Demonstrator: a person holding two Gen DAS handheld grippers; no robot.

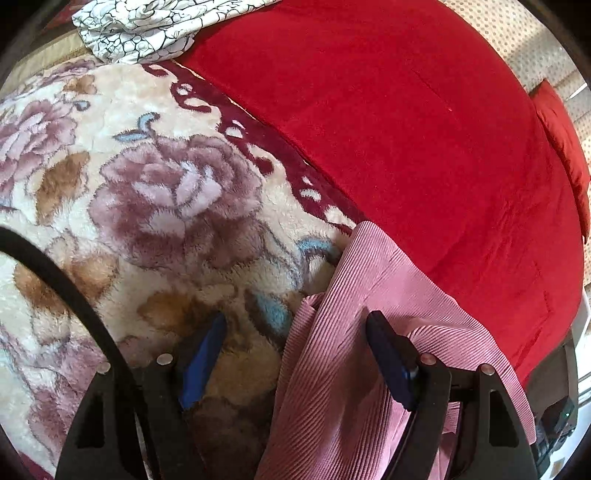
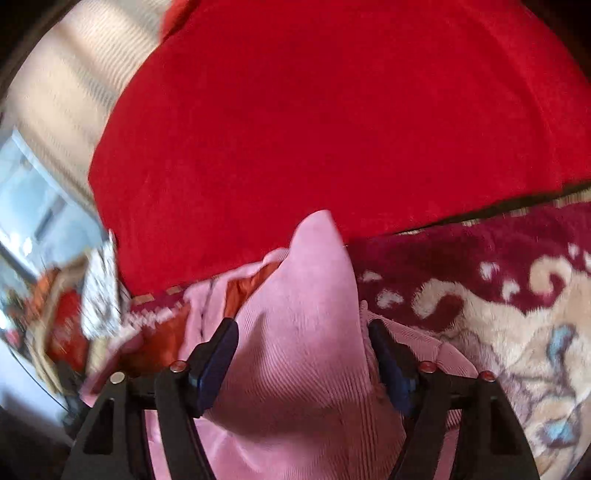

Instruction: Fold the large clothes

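A pink ribbed garment [image 1: 354, 332] lies on the bed at the seam between a floral blanket and a red cover. My left gripper [image 1: 295, 332] is open over its left edge; the cloth runs between the fingers and under the right finger [image 1: 388, 354]. In the right wrist view the pink garment [image 2: 303, 332] bulges up between the fingers of my right gripper [image 2: 301, 339], which is open with the cloth filling the gap. An orange-red lining [image 2: 251, 288] shows at a fold. That view is blurred on the left.
A plush floral blanket [image 1: 147, 184] with a dark red border covers the left of the bed. A red cover [image 1: 406, 129] spreads to the right. A white crackle-print cloth [image 1: 147, 29] lies at the far top. A red cushion [image 1: 565, 147] sits at the right edge.
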